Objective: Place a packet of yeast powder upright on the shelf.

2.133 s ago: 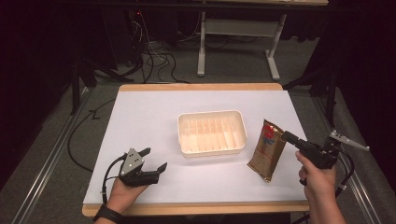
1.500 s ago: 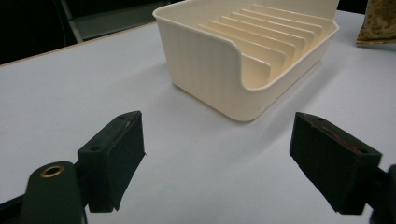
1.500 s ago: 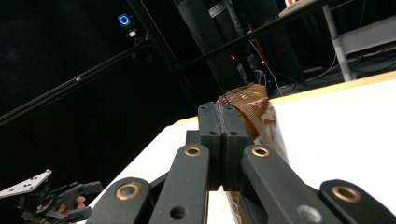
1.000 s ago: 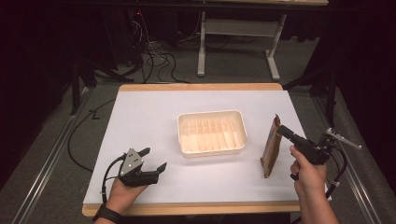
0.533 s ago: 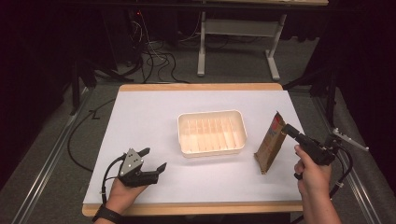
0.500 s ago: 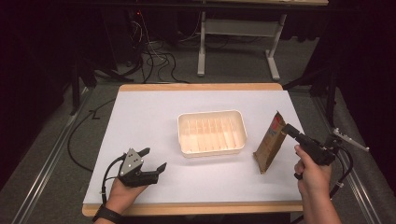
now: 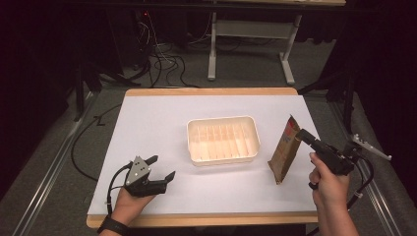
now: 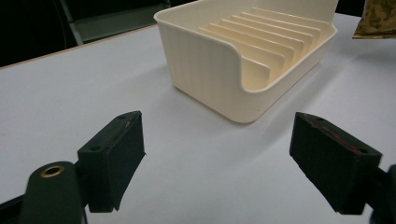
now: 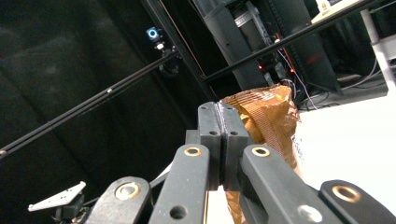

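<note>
From the high view we see a white table top (image 7: 162, 123) with a wooden edge, standing on grey carpet in a dark room; black cables (image 7: 162, 56) lie on the floor beyond it, beside the white legs of another table (image 7: 287, 64). A cream ribbed tray (image 7: 223, 140) sits near the middle. Our left gripper (image 7: 160, 169) rests at the near left corner with its jaws spread and nothing between them. Our right gripper (image 7: 301, 135) has its jaws pinched on the top edge of a brown pouch (image 7: 284, 155), which stands upright on the table just right of the tray.

In the left gripper view we look low across the white surface at the tray's rounded corner (image 8: 233, 88); the two black pads stand wide apart, and a corner of the pouch (image 8: 378, 18) shows at the top right.

In the right gripper view the jaws press together on the pouch's crimped top (image 9: 266, 116), against black curtains, dark rails (image 9: 116, 88) and a small blue light (image 9: 153, 33).
</note>
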Demonstrator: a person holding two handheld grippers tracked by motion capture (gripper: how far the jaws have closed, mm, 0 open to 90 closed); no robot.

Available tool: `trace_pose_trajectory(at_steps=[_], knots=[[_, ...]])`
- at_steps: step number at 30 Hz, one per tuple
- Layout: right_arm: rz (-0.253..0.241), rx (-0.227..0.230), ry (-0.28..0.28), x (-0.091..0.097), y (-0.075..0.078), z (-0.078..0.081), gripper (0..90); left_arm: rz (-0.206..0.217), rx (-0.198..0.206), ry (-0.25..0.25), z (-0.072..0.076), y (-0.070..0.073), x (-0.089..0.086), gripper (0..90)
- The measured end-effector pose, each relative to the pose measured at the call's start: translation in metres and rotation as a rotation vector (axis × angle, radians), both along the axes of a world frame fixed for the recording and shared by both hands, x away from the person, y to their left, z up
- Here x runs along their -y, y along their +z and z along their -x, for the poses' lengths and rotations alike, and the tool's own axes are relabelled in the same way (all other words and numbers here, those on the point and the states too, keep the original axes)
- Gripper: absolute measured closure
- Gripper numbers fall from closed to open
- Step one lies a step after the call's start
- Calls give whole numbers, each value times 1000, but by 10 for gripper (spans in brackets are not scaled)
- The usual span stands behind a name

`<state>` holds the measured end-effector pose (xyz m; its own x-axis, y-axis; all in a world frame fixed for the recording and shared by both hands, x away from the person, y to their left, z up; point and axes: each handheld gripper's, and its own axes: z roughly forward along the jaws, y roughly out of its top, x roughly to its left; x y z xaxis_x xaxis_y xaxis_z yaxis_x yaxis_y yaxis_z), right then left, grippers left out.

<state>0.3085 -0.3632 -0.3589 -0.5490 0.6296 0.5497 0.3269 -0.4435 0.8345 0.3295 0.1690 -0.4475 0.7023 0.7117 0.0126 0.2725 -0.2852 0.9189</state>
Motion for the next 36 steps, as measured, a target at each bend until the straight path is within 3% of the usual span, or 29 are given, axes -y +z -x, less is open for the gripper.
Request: trace_pose_trajectory(at_steps=[22,36], knots=[[-5,59,72,-35,35,-3,900,25,7,-1,2,3,-5,182],[-15,55,108,-55,42,-12,900,39,10,3,5,5,-7,182]])
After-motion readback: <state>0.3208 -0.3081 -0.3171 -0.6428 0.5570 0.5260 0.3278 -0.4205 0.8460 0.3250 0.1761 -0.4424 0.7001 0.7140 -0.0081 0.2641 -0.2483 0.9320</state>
